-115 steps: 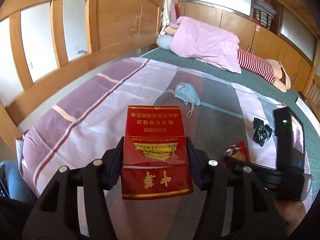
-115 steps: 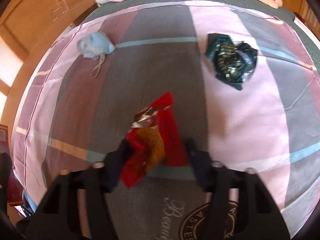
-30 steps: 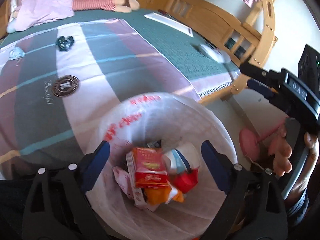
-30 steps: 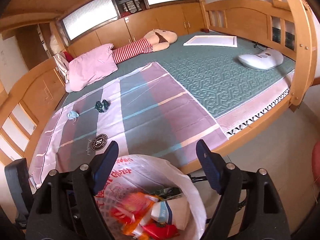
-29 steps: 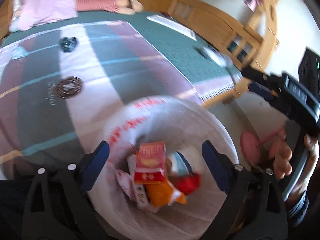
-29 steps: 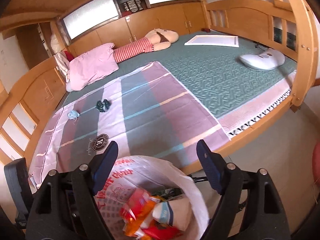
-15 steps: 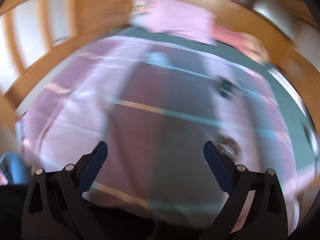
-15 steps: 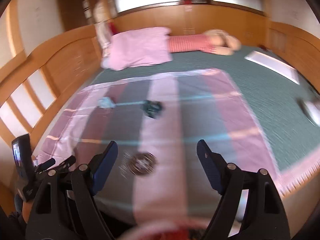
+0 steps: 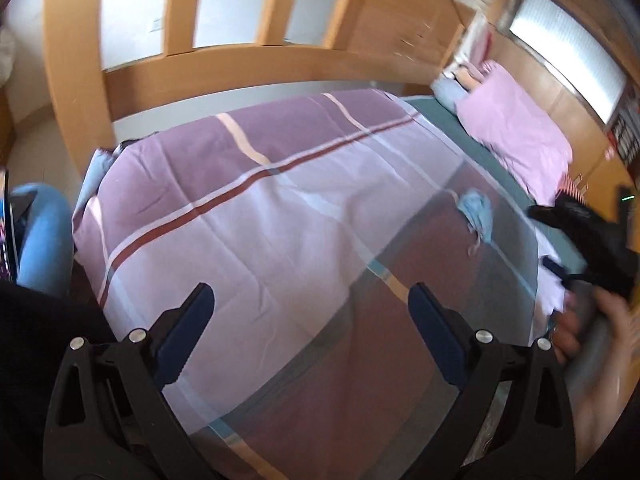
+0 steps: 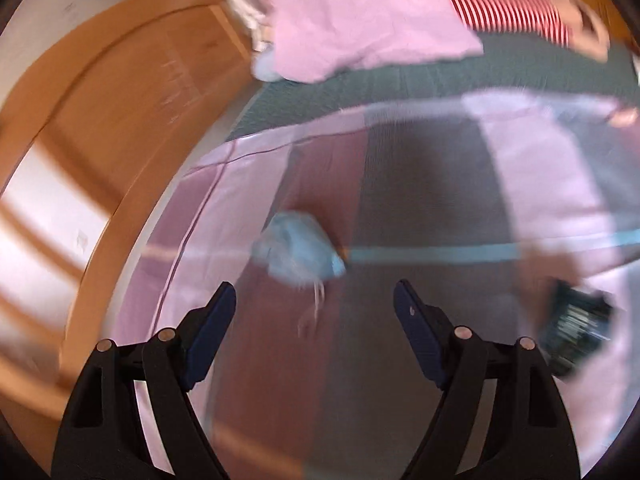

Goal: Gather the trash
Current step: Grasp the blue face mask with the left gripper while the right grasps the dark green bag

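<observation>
A crumpled light-blue face mask [image 10: 298,254] lies on the striped sheet, just beyond and slightly left of my open, empty right gripper [image 10: 315,298]. The mask also shows in the left wrist view [image 9: 476,210], far right of my open, empty left gripper [image 9: 311,308], which hovers over the bare sheet. A dark green crumpled wrapper [image 10: 576,326] lies to the right of the right gripper. The right gripper body and the hand holding it show blurred in the left wrist view [image 9: 588,256]. The trash bag is out of view.
A purple and grey striped sheet [image 9: 248,216] covers the near part of the green mattress [image 10: 420,76]. A pink pillow [image 10: 360,20] and a striped doll [image 10: 516,12] lie at the head. A wooden bed rail [image 9: 240,64] runs along the left.
Both grippers have swung away from the trash bag, back over the bed. The right gripper has come down close to the blue mask. Both stay open and empty.
</observation>
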A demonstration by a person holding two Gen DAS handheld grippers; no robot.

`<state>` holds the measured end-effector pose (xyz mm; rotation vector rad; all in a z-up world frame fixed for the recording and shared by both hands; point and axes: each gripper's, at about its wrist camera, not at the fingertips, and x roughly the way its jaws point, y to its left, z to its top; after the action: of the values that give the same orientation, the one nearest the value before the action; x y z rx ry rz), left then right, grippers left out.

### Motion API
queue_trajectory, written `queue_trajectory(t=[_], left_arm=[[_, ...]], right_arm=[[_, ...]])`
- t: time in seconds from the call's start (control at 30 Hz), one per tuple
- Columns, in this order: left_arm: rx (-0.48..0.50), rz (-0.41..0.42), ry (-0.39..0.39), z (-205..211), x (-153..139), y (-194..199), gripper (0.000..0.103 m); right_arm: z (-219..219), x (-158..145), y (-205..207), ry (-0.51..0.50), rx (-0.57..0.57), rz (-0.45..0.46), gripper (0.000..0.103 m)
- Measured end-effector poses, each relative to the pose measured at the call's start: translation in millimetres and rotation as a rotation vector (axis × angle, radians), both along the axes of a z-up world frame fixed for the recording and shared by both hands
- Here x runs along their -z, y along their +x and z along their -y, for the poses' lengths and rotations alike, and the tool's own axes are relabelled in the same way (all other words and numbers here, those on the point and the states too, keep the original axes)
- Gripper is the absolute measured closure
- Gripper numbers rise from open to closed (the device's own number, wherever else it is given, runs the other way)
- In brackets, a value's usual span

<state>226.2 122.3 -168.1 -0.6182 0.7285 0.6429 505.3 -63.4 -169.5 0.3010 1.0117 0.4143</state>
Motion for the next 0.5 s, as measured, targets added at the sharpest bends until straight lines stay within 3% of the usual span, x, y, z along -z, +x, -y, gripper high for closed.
queue_trajectory(t=[0.2,0.27,0.3,0.33,0.5], left_arm=[[-0.051,0.036,-0.087,-9,5,-6,0.006],[-0.046,0.023,-0.091,-8,6,-4,0.006],[-0.045,0.013,-0.090,-7,7,-3,0.006],[-0.046,0.006,-0.090,-7,8,-3,0.006],[-0.096,-0.006,-0.069,-15,10,-8,0.006]], right_arm=[[-39,55,53,0.038,0.028,-0.094,0.026],[-48,59,51,0.044,0.008,-0.085,0.051],[-52,59,48,0.047,-0.018,-0.082,0.076],[-55,59,45,0.055,-0.049,-0.095,0.088],[-42,34,1,0.020,-0.140,-0.091,0.093]])
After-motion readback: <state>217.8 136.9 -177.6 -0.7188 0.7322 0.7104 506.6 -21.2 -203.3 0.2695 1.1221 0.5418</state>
